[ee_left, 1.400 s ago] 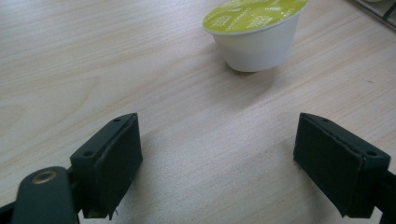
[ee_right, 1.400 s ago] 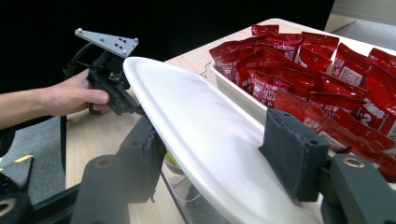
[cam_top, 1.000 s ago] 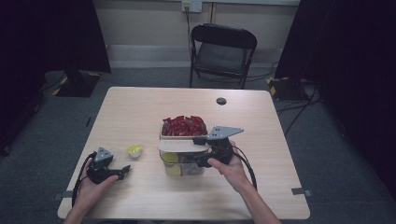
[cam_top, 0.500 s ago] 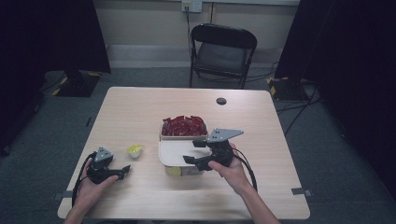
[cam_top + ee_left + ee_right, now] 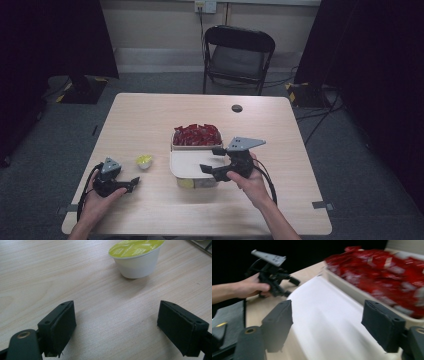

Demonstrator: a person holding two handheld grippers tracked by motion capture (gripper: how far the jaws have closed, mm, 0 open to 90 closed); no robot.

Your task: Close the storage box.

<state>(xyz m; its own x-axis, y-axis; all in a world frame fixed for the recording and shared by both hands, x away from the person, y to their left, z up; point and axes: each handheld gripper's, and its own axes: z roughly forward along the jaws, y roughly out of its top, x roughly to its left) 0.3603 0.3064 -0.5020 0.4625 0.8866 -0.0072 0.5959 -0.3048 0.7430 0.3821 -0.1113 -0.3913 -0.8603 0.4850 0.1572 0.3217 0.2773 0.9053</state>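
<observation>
Since the earlier frame, the white lid (image 5: 192, 163) has come to lie over the clear box, hiding most of the yellow cups inside, beside the tray of red packets (image 5: 197, 135). Right claw (image 5: 212, 160), jaws just opened, hovers empty above it. Left claw (image 5: 131, 184) rests open near the loose yellow cup (image 5: 144, 160). Likely next: press the lid down.

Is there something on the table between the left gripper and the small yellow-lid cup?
No. Bare table lies between the open left gripper and the cup; nothing visible stands in the way.
</observation>
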